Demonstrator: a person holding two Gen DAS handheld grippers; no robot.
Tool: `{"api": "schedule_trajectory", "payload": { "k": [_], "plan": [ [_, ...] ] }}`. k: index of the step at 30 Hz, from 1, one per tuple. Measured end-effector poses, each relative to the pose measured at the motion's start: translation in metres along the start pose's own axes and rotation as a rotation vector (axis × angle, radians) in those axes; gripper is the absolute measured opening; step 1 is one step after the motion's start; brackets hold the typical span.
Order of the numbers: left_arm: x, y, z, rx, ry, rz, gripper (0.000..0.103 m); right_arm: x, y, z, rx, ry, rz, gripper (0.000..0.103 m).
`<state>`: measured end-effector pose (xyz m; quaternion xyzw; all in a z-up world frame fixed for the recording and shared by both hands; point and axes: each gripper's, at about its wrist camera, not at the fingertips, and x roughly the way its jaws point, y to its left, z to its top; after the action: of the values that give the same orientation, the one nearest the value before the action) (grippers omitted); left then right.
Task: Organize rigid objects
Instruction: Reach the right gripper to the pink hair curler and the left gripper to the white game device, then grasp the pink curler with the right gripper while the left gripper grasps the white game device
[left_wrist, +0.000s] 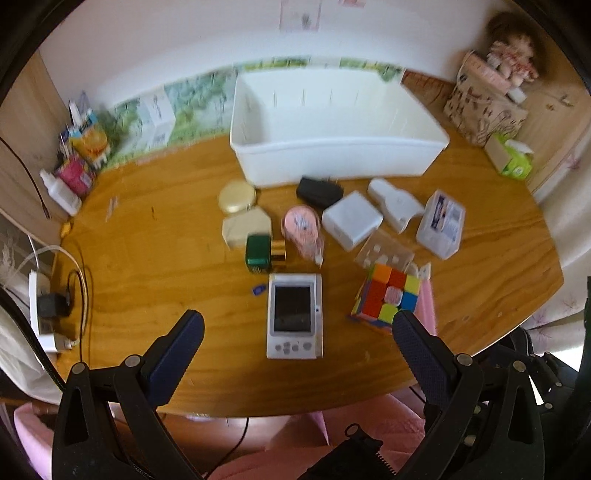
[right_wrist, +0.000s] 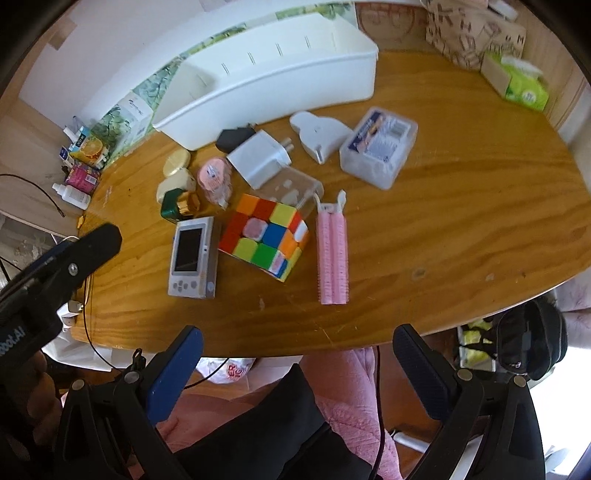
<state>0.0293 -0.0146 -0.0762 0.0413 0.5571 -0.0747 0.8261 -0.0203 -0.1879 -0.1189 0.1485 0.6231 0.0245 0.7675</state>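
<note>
A white bin (left_wrist: 332, 155) (right_wrist: 280, 85) stands empty at the back of the wooden table (left_wrist: 147, 258). In front of it lie several small objects: a white handheld console (left_wrist: 294, 315) (right_wrist: 192, 256), a colourful puzzle cube (left_wrist: 386, 299) (right_wrist: 267, 238), a white charger (left_wrist: 351, 219) (right_wrist: 258, 158), a black adapter (left_wrist: 319, 192), a green jar with gold lid (left_wrist: 264, 254), pink hair rollers (right_wrist: 332, 254), and a clear plastic box (left_wrist: 441, 223) (right_wrist: 378, 147). My left gripper (left_wrist: 297, 328) is open above the console. My right gripper (right_wrist: 297, 347) is open and empty at the table's front edge.
Cartons and bottles (left_wrist: 79, 155) stand at the back left. A patterned box (left_wrist: 480, 107) and a green tissue box (left_wrist: 511, 158) (right_wrist: 517, 81) stand at the back right. A power strip with cables (left_wrist: 48, 314) sits at the left edge. Pink cloth (right_wrist: 351, 387) lies below the table.
</note>
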Motion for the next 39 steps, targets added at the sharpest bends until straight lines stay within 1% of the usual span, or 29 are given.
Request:
{"api": "schedule_trajectory", "payload": {
  "k": [1, 5, 8, 11, 12, 14, 19, 23, 25, 27, 30, 32, 33, 34, 35, 36, 37, 39],
  "plan": [
    [0.004, -0.001, 0.001, -0.003, 0.021, 0.006, 0.102, 0.003, -0.004, 0.003, 0.015, 0.017, 0.014, 0.098],
    [0.026, -0.004, 0.0, -0.035, 0.123, 0.018, 0.102, 0.02, -0.022, 0.011, 0.073, 0.09, 0.058, 0.097],
    [0.045, -0.006, -0.001, -0.056, 0.206, 0.028, 0.102, 0.032, -0.031, 0.015, 0.103, 0.135, 0.085, 0.089],
    [0.06, -0.005, -0.003, -0.083, 0.272, 0.041, 0.102, 0.043, -0.04, 0.019, 0.133, 0.174, 0.113, 0.088],
    [0.064, -0.003, -0.004, -0.097, 0.289, 0.045, 0.102, 0.048, -0.042, 0.021, 0.142, 0.187, 0.119, 0.086],
    [0.072, -0.001, -0.006, -0.123, 0.315, 0.053, 0.102, 0.056, -0.044, 0.024, 0.149, 0.214, 0.126, 0.078],
    [0.09, 0.007, -0.007, -0.181, 0.353, 0.077, 0.102, 0.074, -0.042, 0.033, 0.124, 0.277, 0.126, 0.07],
    [0.102, 0.014, -0.006, -0.218, 0.369, 0.087, 0.102, 0.083, -0.039, 0.042, 0.092, 0.307, 0.122, 0.062],
    [0.109, 0.018, -0.006, -0.237, 0.381, 0.088, 0.101, 0.083, -0.036, 0.049, 0.062, 0.306, 0.113, 0.059],
    [0.116, 0.022, -0.004, -0.258, 0.394, 0.08, 0.097, 0.085, -0.034, 0.053, 0.04, 0.309, 0.104, 0.056],
    [0.118, 0.025, -0.005, -0.276, 0.409, 0.073, 0.094, 0.088, -0.032, 0.061, 0.019, 0.319, 0.098, 0.048],
    [0.122, 0.03, -0.002, -0.289, 0.416, 0.065, 0.09, 0.09, -0.032, 0.065, 0.007, 0.325, 0.088, 0.037],
    [0.124, 0.032, -0.001, -0.296, 0.421, 0.061, 0.088, 0.091, -0.032, 0.068, 0.002, 0.331, 0.084, 0.034],
    [0.127, 0.034, -0.001, -0.302, 0.425, 0.059, 0.088, 0.092, -0.032, 0.07, 0.0, 0.335, 0.082, 0.029],
    [0.129, 0.037, -0.001, -0.31, 0.429, 0.058, 0.087, 0.092, -0.032, 0.071, -0.001, 0.338, 0.083, 0.028],
    [0.131, 0.04, -0.001, -0.318, 0.432, 0.055, 0.082, 0.092, -0.032, 0.073, -0.007, 0.343, 0.082, 0.028],
    [0.132, 0.041, 0.001, -0.325, 0.434, 0.047, 0.081, 0.093, -0.032, 0.074, -0.015, 0.347, 0.079, 0.028],
    [0.133, 0.046, 0.005, -0.339, 0.44, 0.023, 0.073, 0.093, -0.031, 0.078, -0.023, 0.356, 0.074, 0.028]
  ]
}}
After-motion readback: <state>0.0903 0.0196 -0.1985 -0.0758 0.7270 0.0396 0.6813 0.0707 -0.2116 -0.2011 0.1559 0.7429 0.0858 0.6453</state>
